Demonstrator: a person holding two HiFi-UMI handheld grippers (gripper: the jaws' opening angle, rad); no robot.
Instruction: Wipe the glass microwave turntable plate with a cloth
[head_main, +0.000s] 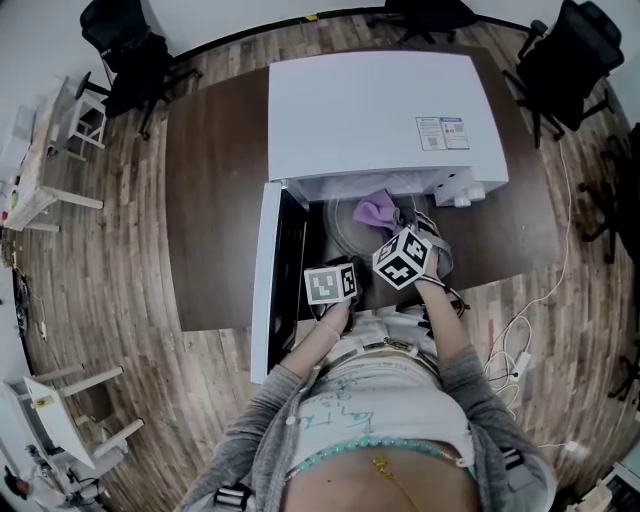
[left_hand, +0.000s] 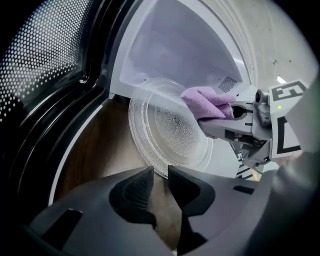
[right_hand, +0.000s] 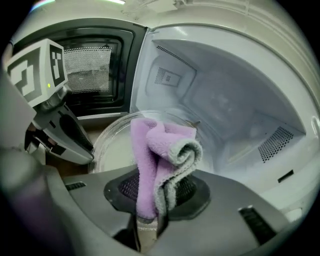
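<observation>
The glass turntable plate (left_hand: 167, 132) sits at the mouth of the open microwave (head_main: 370, 110), its near rim pinched between the jaws of my left hand-held gripper (left_hand: 160, 174). My right hand-held gripper (right_hand: 150, 197) clamps a bunched purple cloth (right_hand: 162, 155) (grey along one edge) over the plate's far right side; I cannot tell whether it touches. The glass lies just ahead of and below the cloth, so I judge the right hand does the wiping.

The right gripper (head_main: 393, 219) hides much of the glass plate (head_main: 345, 217); the label (head_main: 441, 132) print is unreadable.
</observation>
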